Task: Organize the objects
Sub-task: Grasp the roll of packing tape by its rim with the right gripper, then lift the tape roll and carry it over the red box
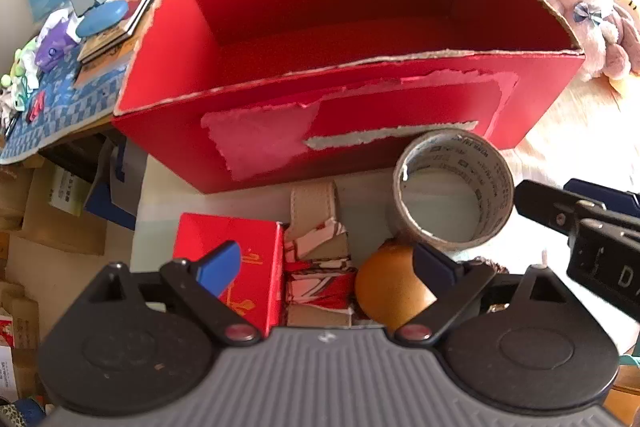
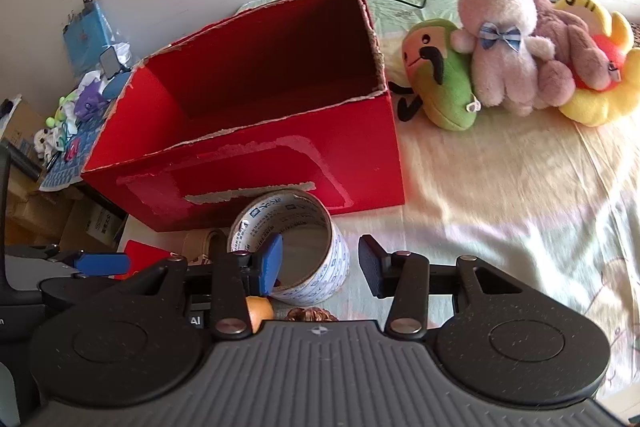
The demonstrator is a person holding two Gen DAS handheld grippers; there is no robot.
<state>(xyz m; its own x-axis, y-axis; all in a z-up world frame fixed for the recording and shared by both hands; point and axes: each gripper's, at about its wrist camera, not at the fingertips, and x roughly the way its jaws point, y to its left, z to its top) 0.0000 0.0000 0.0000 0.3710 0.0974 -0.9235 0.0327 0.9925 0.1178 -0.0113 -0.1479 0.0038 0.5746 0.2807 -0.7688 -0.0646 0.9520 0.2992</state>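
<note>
- One big red box is sitting open-topped across the upper middle of the left view; no items are showing inside it.
- One tape roll is standing at lower right of centre, just in front of the box wall.
- One orange ball, one small red carton and a stack of folded wrappers are lying below the roll, close together.
- Left gripper is hanging over these with its tongs spread, gripping nothing.
- Right gripper is spread too; its left pad is showing inside the ring of the tape roll, its right pad outside. Contact: cannot tell.
- Three or four plush toys are piling up at upper right; they overlap, so the count is unsure.
- Desk clutter at upper left is too small to sort.
- Ball mostly hidden in the right view.
</note>
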